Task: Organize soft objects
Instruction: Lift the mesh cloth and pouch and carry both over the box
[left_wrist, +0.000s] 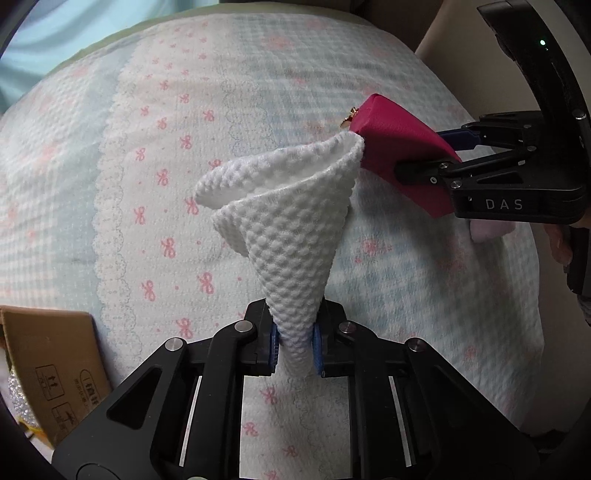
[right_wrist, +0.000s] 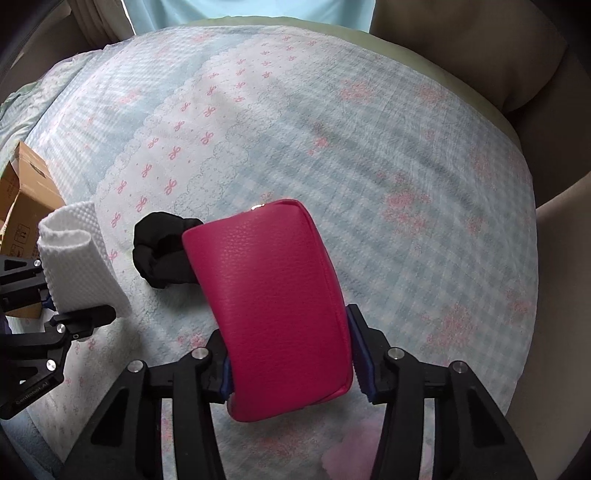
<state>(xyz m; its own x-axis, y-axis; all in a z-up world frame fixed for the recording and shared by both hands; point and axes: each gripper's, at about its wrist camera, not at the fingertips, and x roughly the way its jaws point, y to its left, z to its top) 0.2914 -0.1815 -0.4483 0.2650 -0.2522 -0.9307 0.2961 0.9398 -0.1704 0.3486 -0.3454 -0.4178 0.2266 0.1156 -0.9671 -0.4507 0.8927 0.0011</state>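
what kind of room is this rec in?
Probably a bedroom: the work surface is a bed under a bow-print quilt, with a light blue curtain behind it and a cardboard box at its edge.

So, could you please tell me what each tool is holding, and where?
Left tool: white cloth, pinched at one end. Right tool: pink pouch, across its sides.

A cardboard box (left_wrist: 55, 373) is seen low and left of the claw, at the edge of the bow-printed bedspread (left_wrist: 155, 192) spread beneath it.
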